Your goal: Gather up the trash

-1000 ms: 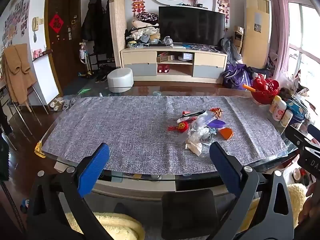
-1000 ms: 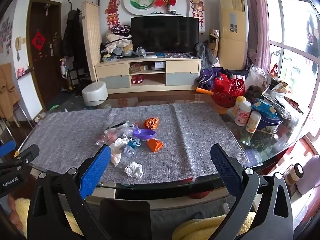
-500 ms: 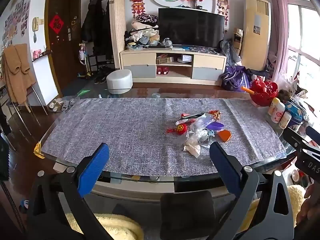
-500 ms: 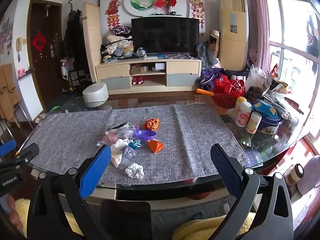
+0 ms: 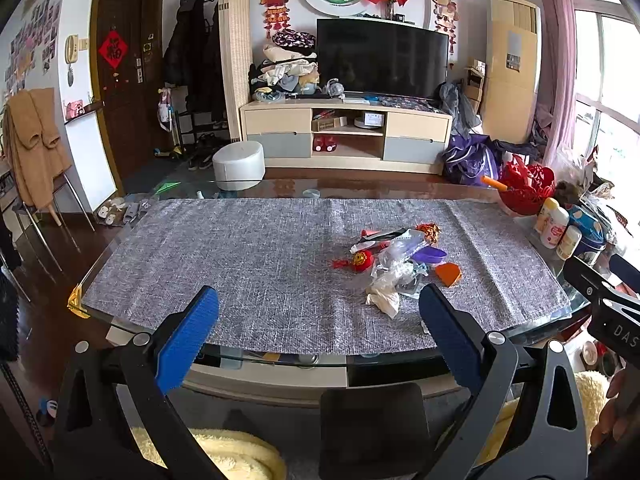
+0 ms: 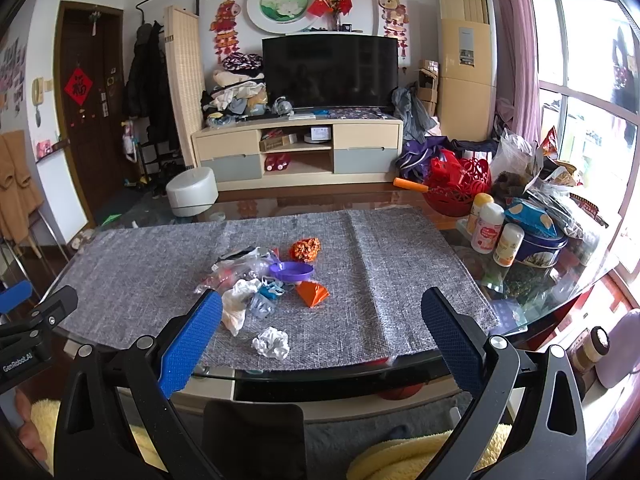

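While both blue-padded tongs, left (image 5: 318, 316) and right (image 6: 322, 316), hang spread apart and empty short of the counter, the heap of crumpled wrappers and plastic scraps (image 6: 266, 284) waits uncollected on its grey woven cloth (image 5: 248, 252).

A mottled grey woven cloth (image 6: 392, 264) is seen across the middle of the frame, spread over the glossy brown glass-topped table (image 6: 452, 222). At the centre, the trash is made up of a purple lid (image 6: 291, 271), an orange folded paper (image 6: 313, 293), a crinkled orange-and-gold wrapper (image 6: 305, 249), a white crumpled tissue (image 6: 271, 342), and a red round ornament (image 5: 362, 259) beside clear plastic wrap (image 5: 400, 249). In the lower frame, bright blue textured pads on black frames are shown on the left tool (image 5: 318, 326) and right tool (image 6: 322, 330), and a red patterned basket (image 6: 460, 184) is seen at the right.
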The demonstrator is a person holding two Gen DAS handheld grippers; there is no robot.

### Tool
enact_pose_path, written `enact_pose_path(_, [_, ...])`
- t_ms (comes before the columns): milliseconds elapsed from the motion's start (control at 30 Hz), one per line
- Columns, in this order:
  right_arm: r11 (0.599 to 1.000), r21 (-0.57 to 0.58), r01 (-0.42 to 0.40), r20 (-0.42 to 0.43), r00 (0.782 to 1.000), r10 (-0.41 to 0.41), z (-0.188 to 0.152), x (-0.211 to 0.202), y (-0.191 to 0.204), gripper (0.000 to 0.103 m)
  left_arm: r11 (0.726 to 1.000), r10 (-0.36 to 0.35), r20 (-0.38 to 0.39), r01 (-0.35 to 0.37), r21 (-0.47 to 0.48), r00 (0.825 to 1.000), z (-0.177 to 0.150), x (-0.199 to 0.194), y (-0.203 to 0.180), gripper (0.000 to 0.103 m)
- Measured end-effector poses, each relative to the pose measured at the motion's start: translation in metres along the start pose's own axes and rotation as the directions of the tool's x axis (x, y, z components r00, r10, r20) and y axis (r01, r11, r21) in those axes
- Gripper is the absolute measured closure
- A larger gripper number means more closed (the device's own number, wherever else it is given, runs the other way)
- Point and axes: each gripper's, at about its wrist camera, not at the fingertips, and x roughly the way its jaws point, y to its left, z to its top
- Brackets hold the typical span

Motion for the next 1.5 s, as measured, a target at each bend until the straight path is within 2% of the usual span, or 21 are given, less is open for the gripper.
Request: enact_pose_path(1500, [1.0,0.009,0.01,0.003,1.0,-0.01,0.001,0.0035,-0.0061,0.003,1.0,0.012,0.012,-0.012,-0.015,1.0,-0.0071,0.0031,0.0089,0.008])
